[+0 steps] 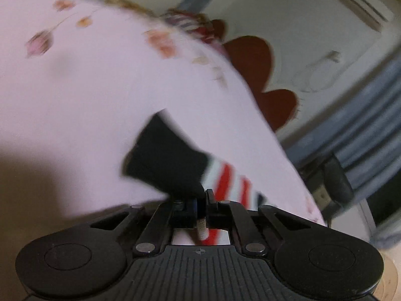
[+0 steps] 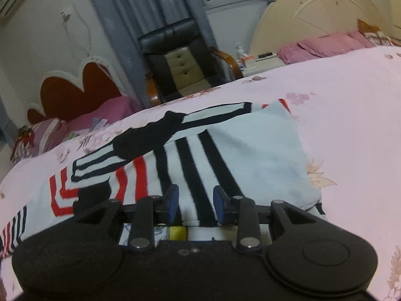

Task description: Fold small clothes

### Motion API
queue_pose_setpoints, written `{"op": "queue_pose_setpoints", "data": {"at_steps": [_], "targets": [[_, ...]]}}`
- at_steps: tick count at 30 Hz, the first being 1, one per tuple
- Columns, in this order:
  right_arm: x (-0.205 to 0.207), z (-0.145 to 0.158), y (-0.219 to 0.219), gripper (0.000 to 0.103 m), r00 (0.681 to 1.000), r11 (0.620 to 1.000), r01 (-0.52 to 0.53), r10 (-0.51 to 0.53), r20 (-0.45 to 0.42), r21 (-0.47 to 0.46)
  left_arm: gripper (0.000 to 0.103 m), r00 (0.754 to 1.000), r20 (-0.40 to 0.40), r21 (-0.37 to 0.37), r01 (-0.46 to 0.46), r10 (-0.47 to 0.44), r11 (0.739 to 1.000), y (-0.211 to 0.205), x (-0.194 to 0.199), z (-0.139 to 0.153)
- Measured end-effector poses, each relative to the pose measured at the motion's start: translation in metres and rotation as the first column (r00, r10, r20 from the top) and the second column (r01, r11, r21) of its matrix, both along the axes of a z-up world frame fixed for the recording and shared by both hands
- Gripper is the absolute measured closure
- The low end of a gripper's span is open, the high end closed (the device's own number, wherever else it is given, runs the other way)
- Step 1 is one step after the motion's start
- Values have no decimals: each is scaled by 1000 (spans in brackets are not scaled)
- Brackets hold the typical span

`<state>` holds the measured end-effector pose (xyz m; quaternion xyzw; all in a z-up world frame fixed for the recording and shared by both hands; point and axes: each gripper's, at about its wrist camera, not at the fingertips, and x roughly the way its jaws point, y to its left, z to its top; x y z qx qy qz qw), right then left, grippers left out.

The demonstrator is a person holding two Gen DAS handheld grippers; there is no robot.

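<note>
A small white garment (image 2: 190, 160) with black and red stripes lies spread on the pink flowered bedsheet (image 2: 351, 130). One striped sleeve with a black patch (image 2: 147, 138) is laid across its far side, and a plain pale panel (image 2: 263, 155) is on the right. My right gripper (image 2: 196, 200) hovers low over the garment's near edge, its blue pads (image 2: 173, 202) apart and nothing pinched between them. In the blurred left wrist view, my left gripper (image 1: 201, 200) is shut on the garment's sleeve (image 1: 225, 183), right where the black cuff (image 1: 165, 158) meets the red and white stripes.
A black and cream armchair (image 2: 180, 60) stands beyond the bed's far edge, beside grey curtains (image 2: 140, 12). A red scalloped headboard (image 2: 75, 87) and pillows (image 2: 50, 130) are at the left. A cream headboard (image 2: 320, 12), pink pillows (image 2: 323, 45) and a nightstand (image 2: 260, 62) are at the right.
</note>
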<state>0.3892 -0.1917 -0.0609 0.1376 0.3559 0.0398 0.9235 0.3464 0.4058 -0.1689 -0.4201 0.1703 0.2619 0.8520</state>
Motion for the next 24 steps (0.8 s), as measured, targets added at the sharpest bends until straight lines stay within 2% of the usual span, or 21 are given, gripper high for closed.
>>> {"op": "queue_pose_setpoints", "data": {"at_steps": [2,4,6,8,10,13,16,19,20,21,22,23,24], "targets": [[-1,0,-3,72,1000,1000,13,-13,4,-1,98,995,5,111,102,-103,989,-22,17,19],[-2,-2,-7,72,1000,1000,26,-26,4,3,98,967,-5,196,252,-256,948,-56,41,39],[-3,-4,-9,72,999,999,37,-37,0,13,98,917,-39,269,391,-396,880,-95,69,53],[-5,-4,-12,72,999,999,45,-45,-2,21,98,852,-89,331,514,-516,791,-144,100,65],[-8,-3,-15,72,999,999,46,-47,3,27,98,785,-124,354,606,-607,712,-192,127,71],[-14,0,-23,71,999,998,53,-53,12,30,98,700,-183,382,698,-691,606,-260,156,72],[-20,2,-38,70,997,996,74,-75,13,54,98,630,-209,355,762,-748,542,-320,173,66],[-27,2,-55,70,995,992,98,-99,10,77,98,572,-254,340,808,-780,482,-370,183,56],[-29,2,-60,69,994,991,107,-108,9,82,97,550,-274,336,823,-789,457,-385,188,53],[-32,2,-65,67,993,989,115,-116,7,89,97,517,-301,332,844,-801,420,-402,193,48],[-34,2,-71,65,992,987,122,-123,3,100,96,499,-319,335,854,-805,397,-412,191,48],[-35,1,-75,63,992,986,127,-128,1,108,91,484,-344,346,862,-805,370,-425,193,48],[-37,1,-79,61,991,984,131,-132,-1,117,58,462,-352,361,869,-814,338,-439,188,47]]}}
